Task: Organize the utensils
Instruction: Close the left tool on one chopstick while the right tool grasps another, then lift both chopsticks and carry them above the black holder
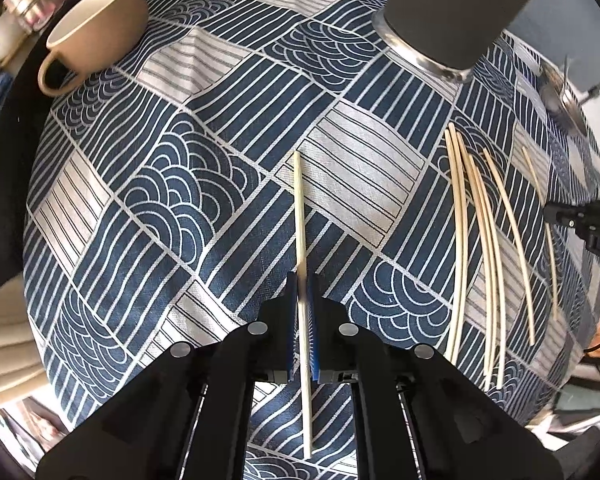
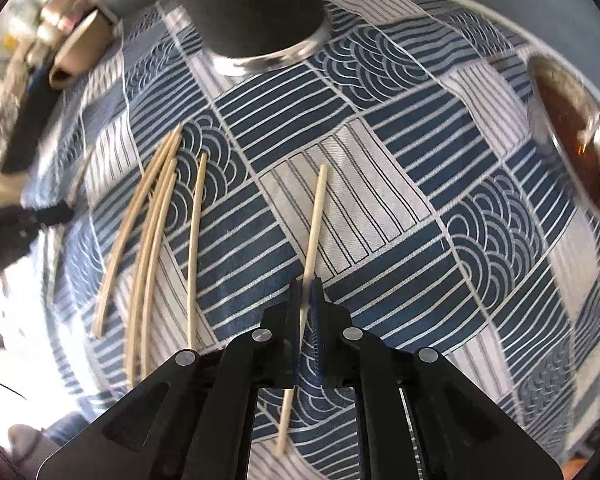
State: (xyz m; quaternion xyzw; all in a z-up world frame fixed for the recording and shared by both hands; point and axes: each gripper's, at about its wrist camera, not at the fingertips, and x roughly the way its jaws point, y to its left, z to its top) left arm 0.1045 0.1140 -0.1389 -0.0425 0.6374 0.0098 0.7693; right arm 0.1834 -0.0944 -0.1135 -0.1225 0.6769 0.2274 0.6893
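Left wrist view: your left gripper [image 1: 305, 296] pinches one chopstick [image 1: 300, 216] mid-length, likely for balance. Your right gripper [image 2: 309, 296] pinches another chopstick [image 2: 314, 220]. Loose chopsticks [image 1: 476, 224] lie on the surface [image 1: 220, 120] near the dark holder [image 1: 456, 12], presumably their destination.

left gripper [image 1: 303, 294]: black two-finger tool pointing forward over the table, its jaws drawn together with blue pads [image 1: 313, 320] pressed against a single chopstick [image 1: 301, 216] that runs lengthwise between them, extending past the fingertips and back under the body. right gripper [image 2: 307, 294]: same build and pose, jaws closed on a second chopstick [image 2: 315, 216], which slants slightly across the pads. in the left wrist view the tip of the right gripper shows at the right edge.
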